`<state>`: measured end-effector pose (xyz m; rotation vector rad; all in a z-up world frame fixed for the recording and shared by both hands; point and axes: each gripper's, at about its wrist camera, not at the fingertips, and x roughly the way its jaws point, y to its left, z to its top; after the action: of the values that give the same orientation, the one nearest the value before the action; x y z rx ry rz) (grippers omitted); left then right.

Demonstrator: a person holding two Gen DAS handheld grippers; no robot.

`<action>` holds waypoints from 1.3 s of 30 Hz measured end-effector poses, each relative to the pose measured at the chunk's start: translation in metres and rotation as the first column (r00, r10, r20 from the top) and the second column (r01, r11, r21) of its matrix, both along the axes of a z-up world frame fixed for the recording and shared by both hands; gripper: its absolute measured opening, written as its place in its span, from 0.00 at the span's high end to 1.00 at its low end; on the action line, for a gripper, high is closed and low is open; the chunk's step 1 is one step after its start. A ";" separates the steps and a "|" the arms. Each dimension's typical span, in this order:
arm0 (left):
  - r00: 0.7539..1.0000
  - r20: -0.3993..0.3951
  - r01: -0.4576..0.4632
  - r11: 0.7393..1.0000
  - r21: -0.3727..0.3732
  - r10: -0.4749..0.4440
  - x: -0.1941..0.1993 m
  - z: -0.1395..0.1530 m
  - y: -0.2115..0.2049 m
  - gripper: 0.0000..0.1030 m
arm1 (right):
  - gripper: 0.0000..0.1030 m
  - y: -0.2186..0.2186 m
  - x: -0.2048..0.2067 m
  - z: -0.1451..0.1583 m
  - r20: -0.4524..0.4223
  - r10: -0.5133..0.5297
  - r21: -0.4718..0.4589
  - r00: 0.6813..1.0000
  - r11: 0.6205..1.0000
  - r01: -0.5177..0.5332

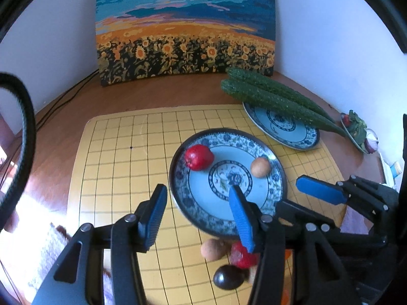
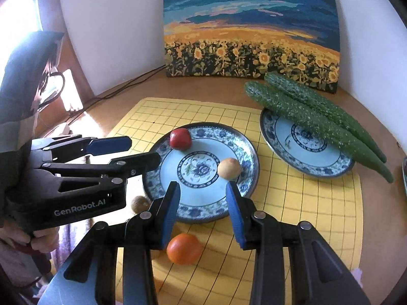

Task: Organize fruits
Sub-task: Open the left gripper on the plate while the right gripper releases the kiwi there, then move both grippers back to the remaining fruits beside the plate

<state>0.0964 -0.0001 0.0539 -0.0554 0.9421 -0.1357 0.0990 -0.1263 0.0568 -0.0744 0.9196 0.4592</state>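
Your left gripper (image 1: 197, 218) hangs over the near-left rim of the nearer plate (image 1: 277, 193), its blue fingers (image 1: 155, 218) apart with nothing between them. Your right gripper (image 2: 203, 212) sits over the near edge of the same plate (image 2: 249, 152), its fingers (image 2: 235, 213) also apart and empty; the gap looks narrower than the left one.

On that blue-patterned plate you have two fruits: a red fruit (image 1: 198, 157) at the far-left rim and a tan round fruit (image 1: 260, 167) toward the right side, well apart from each other.

In front of the plate, on the yellow grid mat (image 1: 114, 157), more fruit lies loose. From the left wrist view you see a tan fruit (image 1: 212, 249), a red one (image 1: 240, 255) partly behind a finger, and a dark brown fruit (image 1: 227, 277), all close together. From the right wrist view an orange fruit (image 2: 183, 248) lies just below your right fingers, and a blurred brownish fruit (image 2: 139, 202) shows beside the plate's left edge.

A second plate (image 2: 330, 170) stands farther right, with two cucumbers (image 2: 318, 124) lying across it. A sunflower painting (image 2: 250, 25) leans at the back of the counter (image 1: 165, 94).
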 end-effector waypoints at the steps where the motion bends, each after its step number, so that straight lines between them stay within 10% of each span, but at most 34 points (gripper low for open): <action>1: 1.000 -0.002 -0.001 1.000 -0.001 0.001 -0.003 0.000 0.001 0.48 | 0.63 0.000 -0.003 0.000 -0.001 -0.003 0.002 1.000 1.000 0.003; 39: 0.997 -0.076 -0.031 0.998 -0.059 0.026 -0.047 -0.029 0.005 0.48 | 0.63 -0.011 -0.050 -0.016 -0.051 -0.033 0.009 0.998 0.999 0.034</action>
<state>0.0493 0.0047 0.0249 -0.1299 1.0120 -0.1362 0.0493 -0.1372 0.0404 -0.0384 0.9676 0.4358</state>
